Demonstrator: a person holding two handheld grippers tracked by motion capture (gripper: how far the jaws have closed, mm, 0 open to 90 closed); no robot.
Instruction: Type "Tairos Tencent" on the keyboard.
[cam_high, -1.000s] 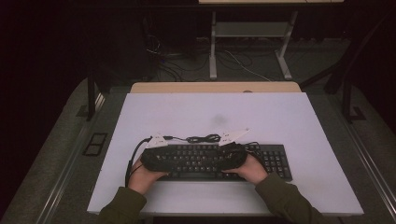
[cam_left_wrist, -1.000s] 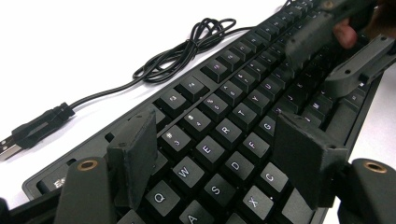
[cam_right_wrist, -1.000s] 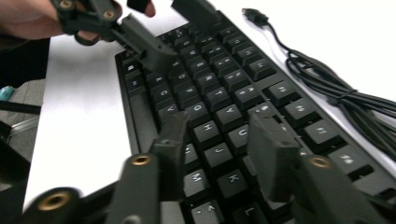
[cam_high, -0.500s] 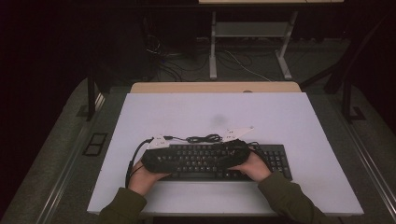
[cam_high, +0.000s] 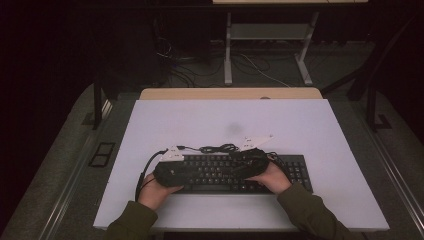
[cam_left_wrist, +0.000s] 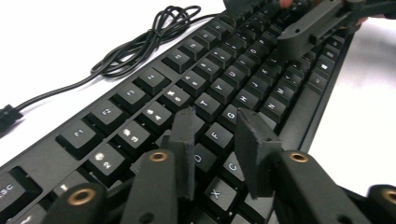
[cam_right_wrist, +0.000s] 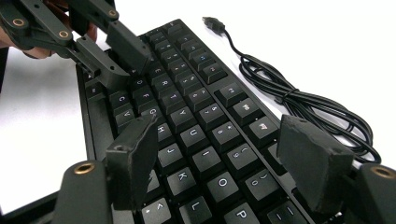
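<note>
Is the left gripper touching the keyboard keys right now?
Cannot tell. In the left gripper view the left gripper hangs low over the keyboard, jaws slightly parted, tips masking any contact.

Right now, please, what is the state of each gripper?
Left gripper: jaws part open over the keyboard, near the D and F keys, holding nothing.
Right gripper: jaws wide open above the keyboard, holding nothing.

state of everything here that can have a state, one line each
keyboard: flat on the table, keys up, nothing lifted
keyboard cable: unplugged, bundled in a loose coil beside the keyboard
left gripper: jaws a narrow gap apart, over the keys
right gripper: jaws wide open, over the keys
</note>
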